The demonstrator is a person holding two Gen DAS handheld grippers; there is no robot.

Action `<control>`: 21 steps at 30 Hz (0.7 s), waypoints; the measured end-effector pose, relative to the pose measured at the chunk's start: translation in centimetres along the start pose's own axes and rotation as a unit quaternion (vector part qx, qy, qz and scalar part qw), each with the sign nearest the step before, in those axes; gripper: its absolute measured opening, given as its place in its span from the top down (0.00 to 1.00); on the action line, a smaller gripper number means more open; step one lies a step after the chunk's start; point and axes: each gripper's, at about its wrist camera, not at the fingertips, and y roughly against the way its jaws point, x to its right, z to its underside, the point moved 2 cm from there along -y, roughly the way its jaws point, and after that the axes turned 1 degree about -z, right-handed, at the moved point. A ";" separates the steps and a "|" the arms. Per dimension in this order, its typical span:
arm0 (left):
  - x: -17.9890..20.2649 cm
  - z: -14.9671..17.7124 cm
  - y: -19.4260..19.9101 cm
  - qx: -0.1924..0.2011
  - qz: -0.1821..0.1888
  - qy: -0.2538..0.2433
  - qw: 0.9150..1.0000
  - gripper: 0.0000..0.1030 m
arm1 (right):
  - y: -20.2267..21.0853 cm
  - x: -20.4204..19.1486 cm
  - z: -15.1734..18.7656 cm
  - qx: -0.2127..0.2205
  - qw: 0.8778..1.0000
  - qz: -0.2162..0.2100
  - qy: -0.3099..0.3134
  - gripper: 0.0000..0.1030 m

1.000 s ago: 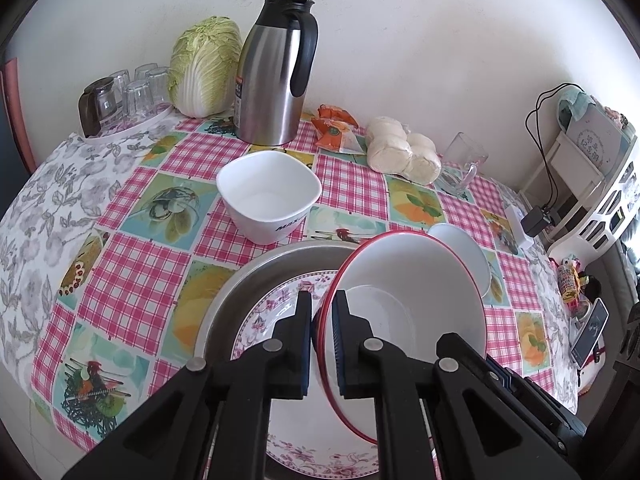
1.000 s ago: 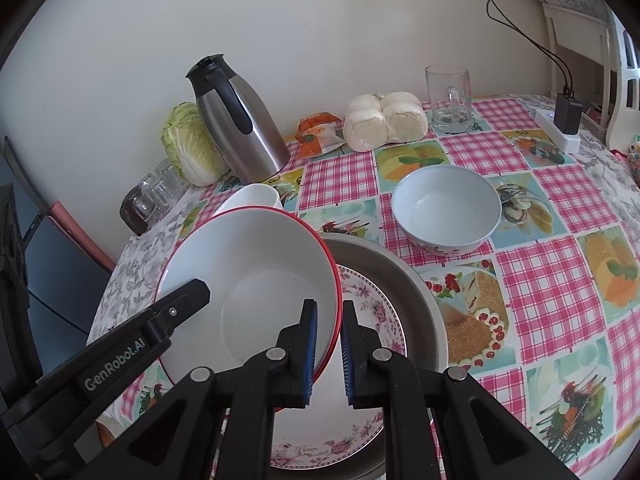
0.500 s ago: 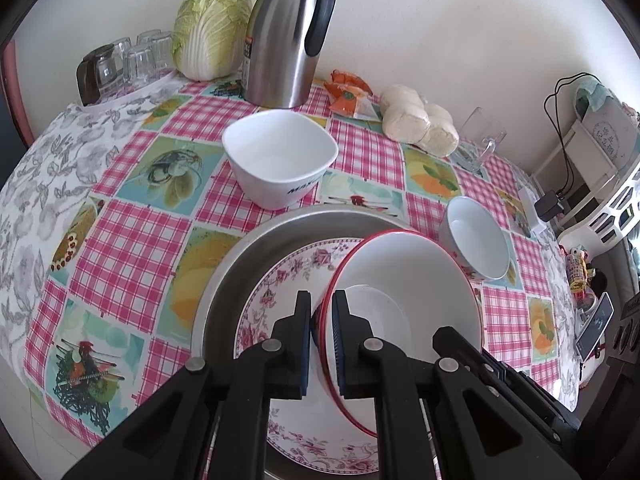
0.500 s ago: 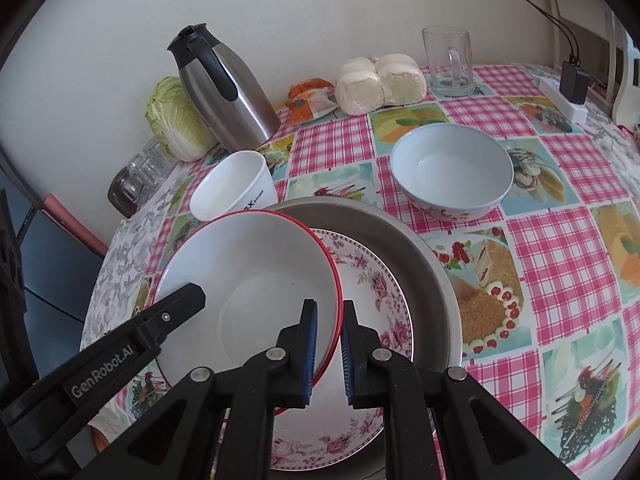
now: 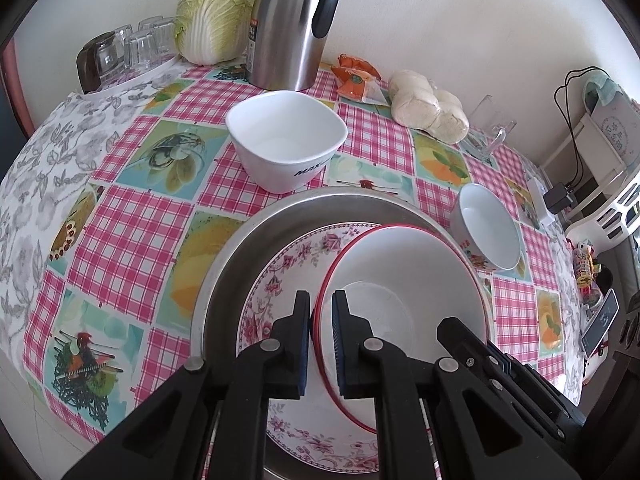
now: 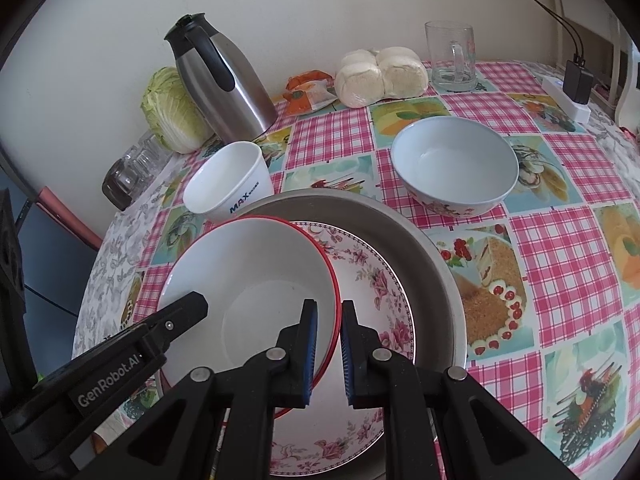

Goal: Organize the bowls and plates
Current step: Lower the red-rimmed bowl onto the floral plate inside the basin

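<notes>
A white bowl with a red rim (image 5: 404, 292) (image 6: 256, 272) is held tilted just over a floral plate (image 5: 288, 272) (image 6: 380, 288); contact with the plate cannot be told. The plate lies in a round metal basin (image 5: 248, 248) (image 6: 432, 264). My left gripper (image 5: 320, 304) is shut on the bowl's left rim. On the opposite rim my right gripper (image 6: 329, 312) is shut too. A square white bowl (image 5: 286, 140) (image 6: 228, 184) stands just behind the basin. A round white bowl with a flowered outside (image 5: 490, 226) (image 6: 454, 160) stands to the basin's right.
Along the wall at the back of the checked tablecloth stand a steel jug (image 5: 292, 24), a cabbage (image 5: 216, 8), several glasses (image 5: 132, 48), orange snack packets (image 5: 356, 78), wrapped buns (image 5: 428, 108) and a glass mug (image 6: 452, 56). A power strip (image 6: 568, 96) lies at the far right.
Both grippers have sunk with the red-rimmed bowl, which now sits lower and closer to the floral plate. Both views tilt further down at the table.
</notes>
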 end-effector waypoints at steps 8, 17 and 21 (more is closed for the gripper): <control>0.0 -0.1 -0.2 -0.006 0.000 0.000 1.000 0.91 | 0.0 0.0 0.0 0.003 1.000 0.000 0.002 0.87; 0.0 -0.1 -0.4 -0.009 0.003 0.003 1.000 0.91 | 0.0 0.0 -0.1 0.002 1.000 -0.003 -0.002 0.85; -0.1 -0.1 -0.4 -0.009 0.006 0.005 1.000 0.91 | 0.0 0.1 -0.1 0.001 1.000 -0.006 -0.004 0.85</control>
